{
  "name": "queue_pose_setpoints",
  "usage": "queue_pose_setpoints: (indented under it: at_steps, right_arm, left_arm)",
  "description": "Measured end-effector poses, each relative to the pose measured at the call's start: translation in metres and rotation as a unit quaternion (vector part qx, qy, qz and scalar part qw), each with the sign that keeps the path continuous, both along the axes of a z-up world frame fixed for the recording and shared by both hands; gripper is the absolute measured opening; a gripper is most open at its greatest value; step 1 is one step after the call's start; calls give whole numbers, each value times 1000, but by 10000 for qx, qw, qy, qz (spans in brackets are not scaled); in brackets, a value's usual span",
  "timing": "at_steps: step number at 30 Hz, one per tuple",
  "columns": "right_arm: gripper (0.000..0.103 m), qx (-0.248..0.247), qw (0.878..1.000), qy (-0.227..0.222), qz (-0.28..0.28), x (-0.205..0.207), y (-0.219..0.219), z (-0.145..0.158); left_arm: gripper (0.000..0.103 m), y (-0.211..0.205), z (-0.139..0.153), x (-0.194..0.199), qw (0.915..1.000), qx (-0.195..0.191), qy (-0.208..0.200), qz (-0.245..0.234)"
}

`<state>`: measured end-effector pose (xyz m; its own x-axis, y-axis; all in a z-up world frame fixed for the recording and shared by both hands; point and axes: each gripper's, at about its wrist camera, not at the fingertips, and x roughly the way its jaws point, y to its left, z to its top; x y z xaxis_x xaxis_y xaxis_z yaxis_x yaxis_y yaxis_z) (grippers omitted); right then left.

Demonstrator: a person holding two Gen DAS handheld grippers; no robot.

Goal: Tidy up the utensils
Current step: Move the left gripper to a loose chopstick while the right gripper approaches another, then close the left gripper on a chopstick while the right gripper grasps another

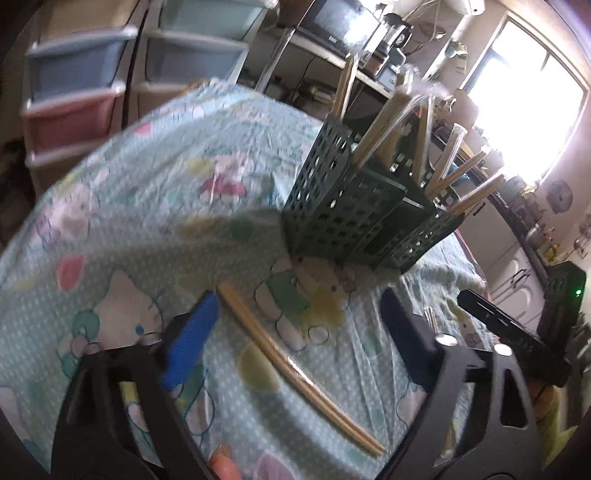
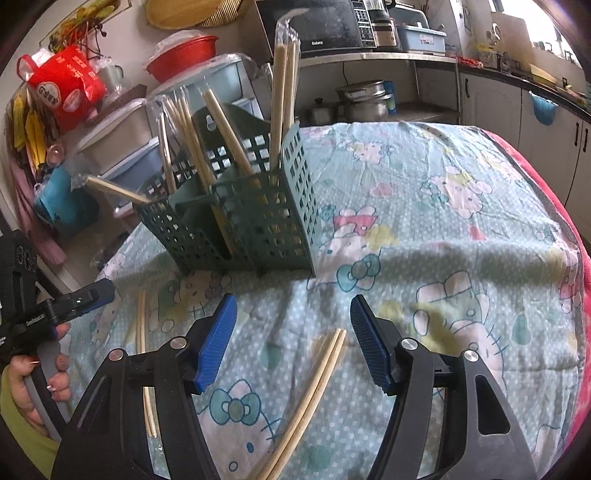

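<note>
Right wrist | chopsticks (image 2: 314,384) between open right gripper (image 2: 293,339) fingers, untouched

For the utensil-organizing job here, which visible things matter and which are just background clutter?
Part of the job:
- green caddy with chopsticks standing in it
- chopstick pair between the open right tongs
- second chopstick pair between the open left tongs

Just lying about:
- microwave
- red bag
- metal pots
- plastic drawers
</note>
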<state>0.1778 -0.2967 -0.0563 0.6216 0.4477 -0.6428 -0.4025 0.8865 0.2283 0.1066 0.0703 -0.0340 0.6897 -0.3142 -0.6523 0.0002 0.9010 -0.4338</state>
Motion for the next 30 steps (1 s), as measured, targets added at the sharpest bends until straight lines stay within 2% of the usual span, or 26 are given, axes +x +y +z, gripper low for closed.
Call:
queue_pose_setpoints:
  at_steps: [3,4,11,18,25,30]
  right_arm:
    - [55,-15,10000,73,15,0,1,-3]
    - [53,-25,9999,96,16,1,1,-4]
    - [47,-157,9993,331,-25,5,1,-15]
    - [46,-241,9975,645,-129,14,-1,-29]
    - [45,-393,9954,858,-179,28,2,-39]
    - [28,-583,9939,882,-318,32,4,-46]
  left_arm:
    - [58,7,-10,1,9995,-196,230,52]
    - [58,10,-13,1,9992,-261,286,59]
    - [58,12,-25,10,9974,-374,591,143]
    - [58,18,-33,28,9959,-509,720,217]
    - [58,16,-35,42,9958,-408,757,311]
    - [57,9,-35,51,9970,-75,712,303]
